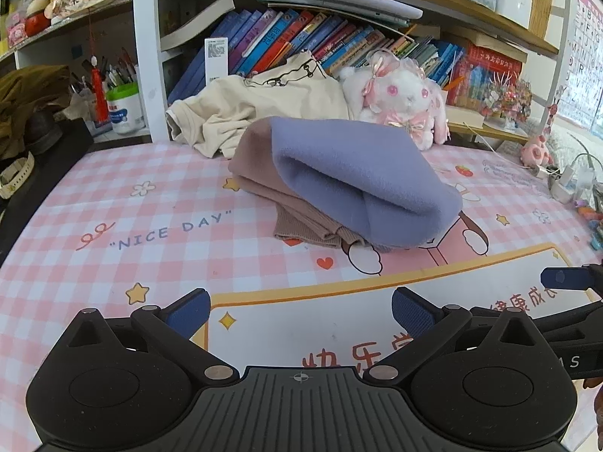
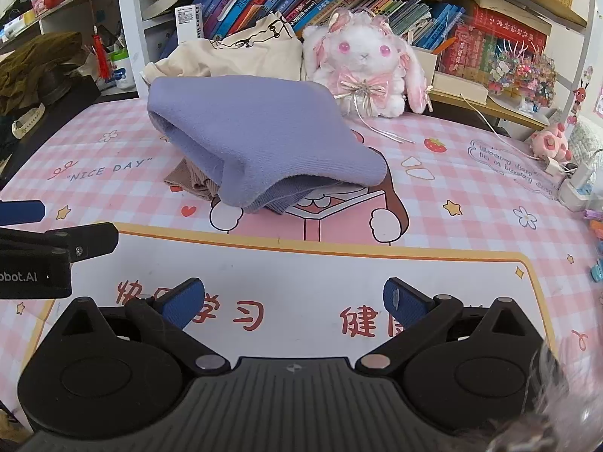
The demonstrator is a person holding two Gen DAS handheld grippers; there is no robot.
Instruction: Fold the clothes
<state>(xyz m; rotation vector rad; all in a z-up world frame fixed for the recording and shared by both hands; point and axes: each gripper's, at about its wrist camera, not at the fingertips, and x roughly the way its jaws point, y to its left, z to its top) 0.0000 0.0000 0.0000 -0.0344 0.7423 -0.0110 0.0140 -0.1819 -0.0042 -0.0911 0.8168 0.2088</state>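
Note:
A lilac fleece garment (image 1: 350, 173) (image 2: 260, 143) lies bunched and doubled over on the pink checked desk mat (image 1: 150, 226) (image 2: 471, 188). Its brown side (image 1: 256, 165) with a ribbed hem (image 2: 188, 180) shows underneath. A cream garment (image 1: 260, 109) (image 2: 241, 56) is crumpled behind it, against the books. My left gripper (image 1: 301, 310) is open and empty, well short of the lilac garment. My right gripper (image 2: 294, 301) is also open and empty, equally far back. Each gripper's side shows at the edge of the other's view.
A white and pink plush rabbit (image 1: 403, 101) (image 2: 365, 71) sits behind the clothes. Shelves of books (image 1: 301, 37) (image 2: 282, 0) close off the back. A charger and cables (image 2: 576, 184) lie at the right edge. A dark box with a watch (image 1: 15, 177) stands on the left.

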